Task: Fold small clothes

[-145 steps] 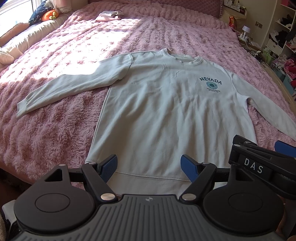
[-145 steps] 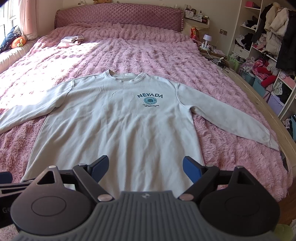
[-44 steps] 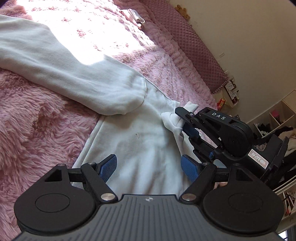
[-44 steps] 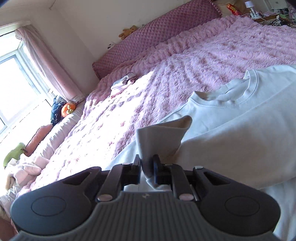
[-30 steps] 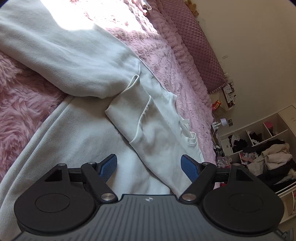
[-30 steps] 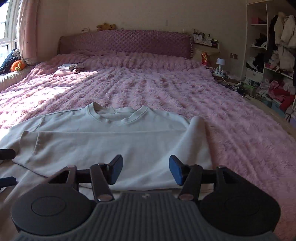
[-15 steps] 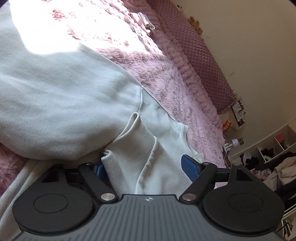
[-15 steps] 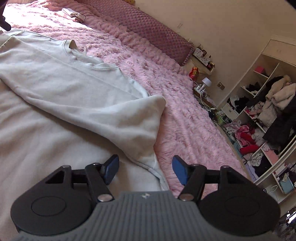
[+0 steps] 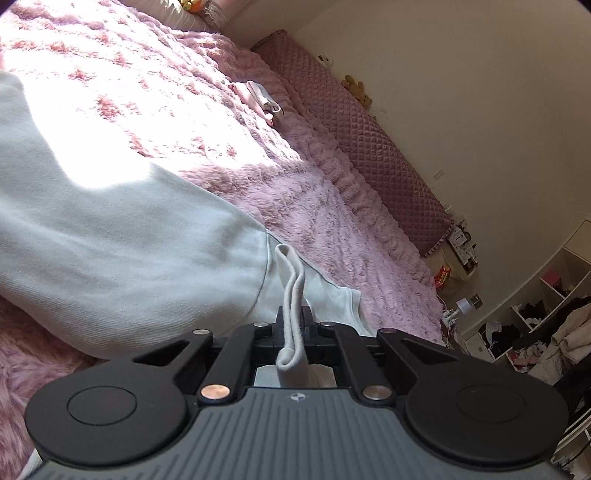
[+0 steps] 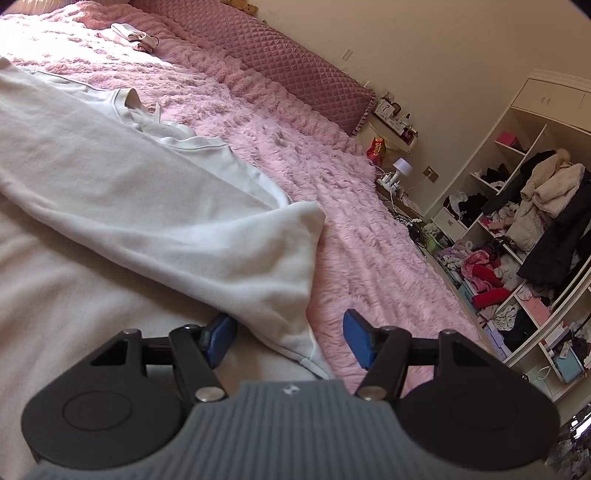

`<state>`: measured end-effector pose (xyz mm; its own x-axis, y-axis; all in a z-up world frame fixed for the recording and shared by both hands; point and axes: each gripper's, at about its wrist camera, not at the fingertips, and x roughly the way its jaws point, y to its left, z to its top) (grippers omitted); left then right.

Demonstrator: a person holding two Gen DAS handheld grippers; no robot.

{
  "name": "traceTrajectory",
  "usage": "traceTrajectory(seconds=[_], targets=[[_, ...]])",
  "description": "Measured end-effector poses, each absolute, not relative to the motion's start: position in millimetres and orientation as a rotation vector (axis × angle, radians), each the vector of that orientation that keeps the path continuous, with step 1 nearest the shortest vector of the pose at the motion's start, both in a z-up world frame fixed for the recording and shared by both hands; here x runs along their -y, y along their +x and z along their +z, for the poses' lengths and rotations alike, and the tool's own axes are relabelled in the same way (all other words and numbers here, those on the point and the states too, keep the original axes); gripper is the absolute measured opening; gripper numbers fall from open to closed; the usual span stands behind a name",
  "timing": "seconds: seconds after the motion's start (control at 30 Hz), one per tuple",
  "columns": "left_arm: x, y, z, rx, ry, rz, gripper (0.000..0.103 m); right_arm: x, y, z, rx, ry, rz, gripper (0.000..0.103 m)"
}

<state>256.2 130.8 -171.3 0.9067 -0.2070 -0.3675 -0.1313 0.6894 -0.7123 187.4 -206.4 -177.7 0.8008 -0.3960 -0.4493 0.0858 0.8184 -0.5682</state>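
Sweatshirt (image 10: 110,192) lies on bed (image 10: 295,155), headboard (image 10: 288,59) behind

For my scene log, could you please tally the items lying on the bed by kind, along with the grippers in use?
Pale grey-white cotton sweatshirt: 1
Small folded pink-and-white cloth pile near the headboard: 1
Fluffy pink bedspread: 1
Grippers: 2, left gripper shut on the sweatshirt's cuff, right gripper open
Total: 5
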Motion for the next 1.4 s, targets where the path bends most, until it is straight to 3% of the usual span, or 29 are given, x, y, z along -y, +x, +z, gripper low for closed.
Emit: traceTrajectory(seconds=[0.23,0.33,0.4,0.43,0.5,0.57,0.67,0.73,0.9,1.1,1.27,1.4], targets=[[-148.6,259.7,-195.4,-0.555,-0.927,-0.007,0.009,208.6,187.1,-177.4,-0.635,-0.544,-0.307,0.055],[-154.7,251.7,-181.0,-0.541,-0.936,-0.006,0.026,206.1,178.9,-166.6,-0.635,-0.537,-0.320,0.055],[-161.4,237.9,-165.0,-0.511,-0.913,0.010,0.053,201.5,168.0,-152.2,-0.609,-0.496,-0.298,0.056],[-164.7,228.6,-157.1,-0.486,-0.888,0.026,0.056,198.0,162.8,-145.5,-0.593,-0.477,-0.273,0.057],[-173.4,207.0,-139.1,-0.432,-0.815,0.059,0.073,184.5,152.1,-132.6,-0.561,-0.431,-0.180,0.058],[-186.3,185.1,-125.4,-0.404,-0.770,0.079,0.078,165.2,144.4,-121.6,-0.528,-0.395,-0.082,0.058],[-207.4,152.0,-111.1,-0.384,-0.733,0.147,0.090,131.7,134.8,-104.4,-0.465,-0.312,0.047,0.069],[-225.1,129.4,-108.0,-0.374,-0.702,0.233,0.090,109.1,130.9,-95.8,-0.427,-0.260,0.112,0.081],[-280.1,83.1,-113.5,-0.361,-0.700,0.394,0.091,40.2,130.6,-85.7,-0.393,-0.214,0.217,0.081],[-349.4,45.2,-143.5,-0.236,-0.986,0.557,0.092,-22.8,125.0,-91.2,-0.404,-0.271,0.321,0.081],[-376.8,43.0,-174.5,-0.148,-1.167,0.632,0.092,-38.6,120.7,-101.5,-0.434,-0.329,0.345,0.081],[-382.1,53.9,-178.8,-0.099,-1.154,0.647,0.093,-37.0,126.7,-106.7,-0.471,-0.333,0.328,0.081]])
